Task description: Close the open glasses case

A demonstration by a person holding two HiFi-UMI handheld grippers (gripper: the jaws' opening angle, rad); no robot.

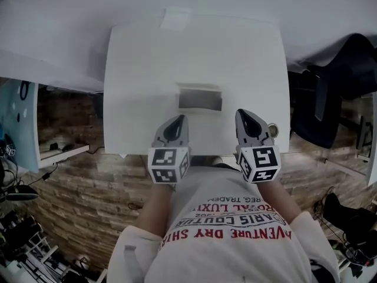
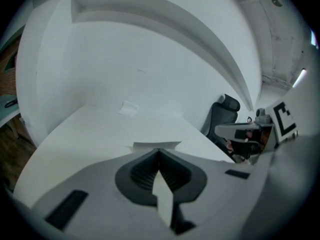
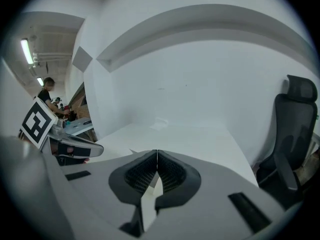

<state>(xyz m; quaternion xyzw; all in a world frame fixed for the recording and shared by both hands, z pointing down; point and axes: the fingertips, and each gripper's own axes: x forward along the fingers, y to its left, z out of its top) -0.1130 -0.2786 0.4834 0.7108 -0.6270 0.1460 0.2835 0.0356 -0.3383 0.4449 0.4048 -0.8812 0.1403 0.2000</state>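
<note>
The open glasses case (image 1: 200, 98) lies on the white table (image 1: 135, 69), near its front edge; it is a pale box with a grey inside and its lid raised at the far side. My left gripper (image 1: 179, 118) sits just in front of the case's left end, shut and empty. My right gripper (image 1: 242, 114) is just right of the case, also shut with nothing in it. In the left gripper view the case's edge (image 2: 156, 145) peeks just beyond the closed jaws. The right gripper view shows closed jaws over bare table.
A small white slip (image 1: 175, 17) lies at the table's far edge. A black office chair (image 1: 330, 93) stands to the right of the table. White walls rise behind and to the left of it. The floor is brick-patterned.
</note>
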